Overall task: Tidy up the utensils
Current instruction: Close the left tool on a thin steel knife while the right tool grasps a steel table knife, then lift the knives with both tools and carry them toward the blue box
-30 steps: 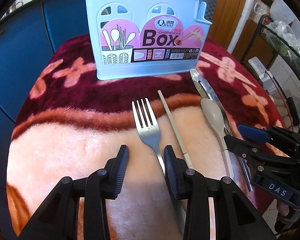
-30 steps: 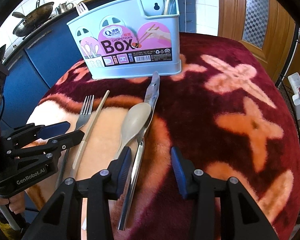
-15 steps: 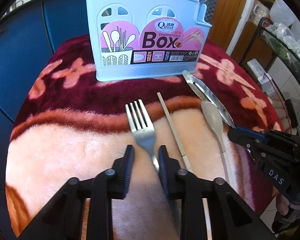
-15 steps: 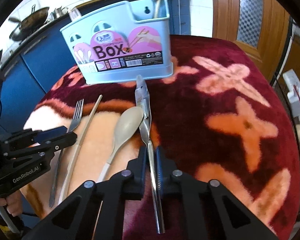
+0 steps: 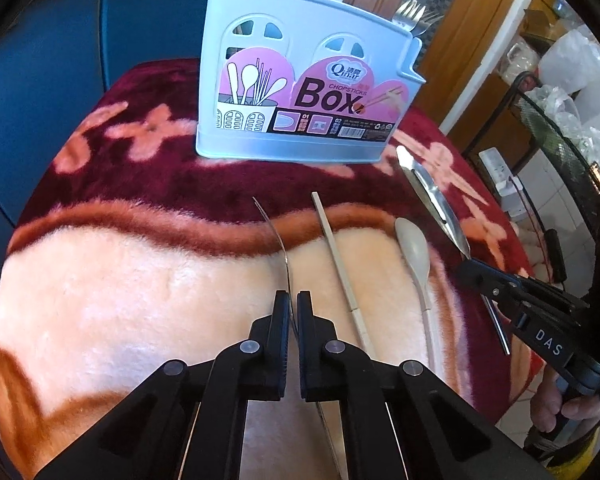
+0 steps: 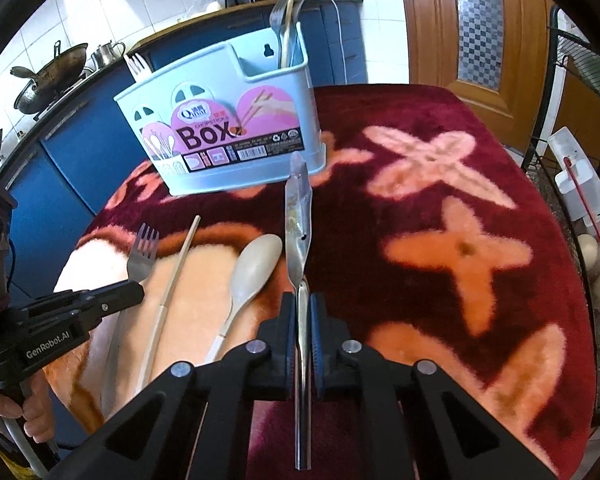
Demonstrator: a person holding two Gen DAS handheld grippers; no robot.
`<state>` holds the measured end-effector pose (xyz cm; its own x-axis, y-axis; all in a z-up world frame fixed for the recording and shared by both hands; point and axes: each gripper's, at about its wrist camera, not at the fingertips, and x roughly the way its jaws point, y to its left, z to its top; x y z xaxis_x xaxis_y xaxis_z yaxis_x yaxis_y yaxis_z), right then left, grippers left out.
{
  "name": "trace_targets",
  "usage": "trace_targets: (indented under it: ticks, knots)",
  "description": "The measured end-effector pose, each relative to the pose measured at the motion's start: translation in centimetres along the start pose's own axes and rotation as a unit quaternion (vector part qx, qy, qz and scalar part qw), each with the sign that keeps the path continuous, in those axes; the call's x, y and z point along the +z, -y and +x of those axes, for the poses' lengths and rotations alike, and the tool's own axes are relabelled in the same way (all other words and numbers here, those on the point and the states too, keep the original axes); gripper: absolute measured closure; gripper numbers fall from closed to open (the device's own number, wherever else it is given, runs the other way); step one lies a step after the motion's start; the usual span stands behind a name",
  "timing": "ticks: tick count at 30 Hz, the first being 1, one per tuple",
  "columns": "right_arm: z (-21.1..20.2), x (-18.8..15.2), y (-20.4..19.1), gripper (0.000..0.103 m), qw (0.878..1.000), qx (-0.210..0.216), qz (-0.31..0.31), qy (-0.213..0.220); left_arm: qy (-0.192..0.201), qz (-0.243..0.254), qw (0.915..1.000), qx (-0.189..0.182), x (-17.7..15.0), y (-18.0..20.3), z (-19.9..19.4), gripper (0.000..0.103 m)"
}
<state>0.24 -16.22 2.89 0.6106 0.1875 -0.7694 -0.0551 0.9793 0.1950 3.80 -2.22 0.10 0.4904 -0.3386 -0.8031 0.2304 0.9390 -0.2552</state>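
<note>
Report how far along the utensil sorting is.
Done: a few utensils already stand in the blue chopsticks box. In hand: the left hand-held gripper is shut on the fork, the right hand-held gripper on the metal tongs. Left: the chopstick and beige spoon lie on the blanket.

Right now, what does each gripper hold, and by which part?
Left gripper: the fork, by its handle. Right gripper: the metal tongs, clamped around mid-length.
</note>
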Motion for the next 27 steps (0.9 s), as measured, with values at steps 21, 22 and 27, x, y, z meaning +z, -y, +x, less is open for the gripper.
trace_targets:
  ticks: [21,22,27]
  knots:
    - [-5.7,0.6,-0.6,0.094,0.992,0.061,0.017,0.112,0.112,-0.004,0.9928,-0.042,0.2,1.1,-7.4,0.101]
    - [-6.1,0.7,-0.7,0.094,0.99,0.066,0.017,0.121,0.119,-0.004,0.992,-0.044,0.2,1.2,-7.8,0.101]
    - [-8.0,1.4,-1.0,0.094,0.983,0.081,0.02,0.163,0.155,-0.001,0.9863,-0.055,0.9,1.6,-9.8,0.101]
